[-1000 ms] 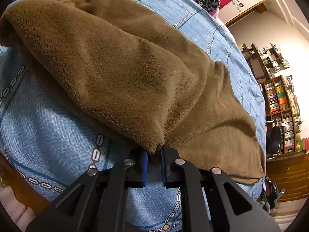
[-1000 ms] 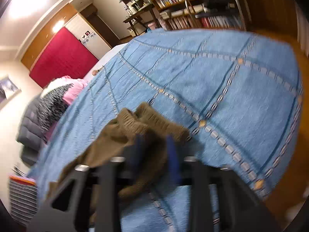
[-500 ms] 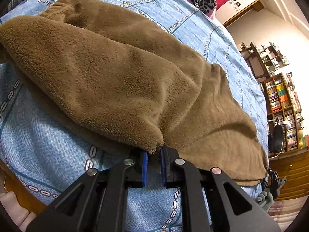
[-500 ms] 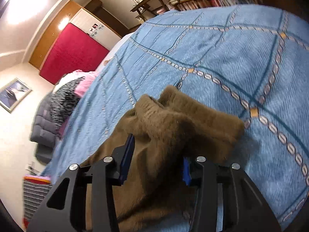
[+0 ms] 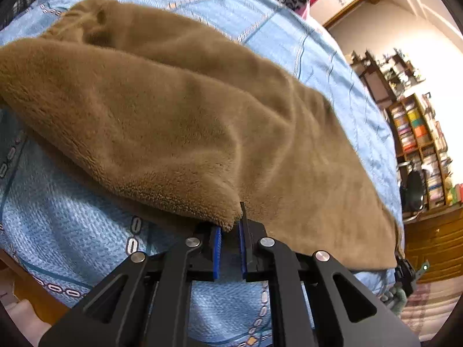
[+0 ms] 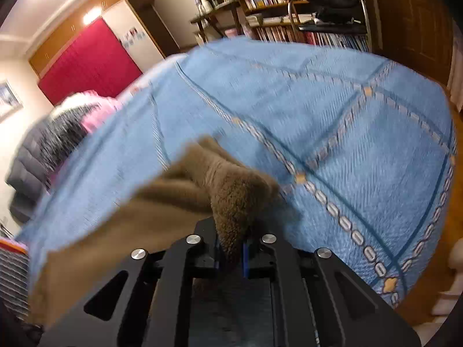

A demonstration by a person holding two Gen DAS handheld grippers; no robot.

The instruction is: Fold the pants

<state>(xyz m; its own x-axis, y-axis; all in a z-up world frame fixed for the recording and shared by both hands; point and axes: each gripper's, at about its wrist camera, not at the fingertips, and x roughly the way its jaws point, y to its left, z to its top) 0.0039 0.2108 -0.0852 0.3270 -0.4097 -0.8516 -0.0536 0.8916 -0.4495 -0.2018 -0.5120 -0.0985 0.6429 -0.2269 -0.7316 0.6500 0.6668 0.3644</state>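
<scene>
Closing on the cloth is the change I record: my right tongs [image 6: 230,256], spread to either side of a bunched cuff a moment ago, have just drawn together and now pinch that fuzzy brown end of the brown fleece pants [image 6: 231,202] between the blue pads [image 6: 245,256]. The right wrist view is blurred, so the hand is in motion. My left tongs [image 5: 230,245] are as before, pressed together on a folded corner of the same pants [image 5: 179,133], with only slight change in framing.

The pants lie spread across the blue quilted bedspread with chain-pattern lines [image 5: 72,225] on the bed, one layer doubled over another.

Judgement: both ends are now secured, so the garment is ready to be carried over for a fold. I cannot tell how many layers the right pinch holds.
</scene>
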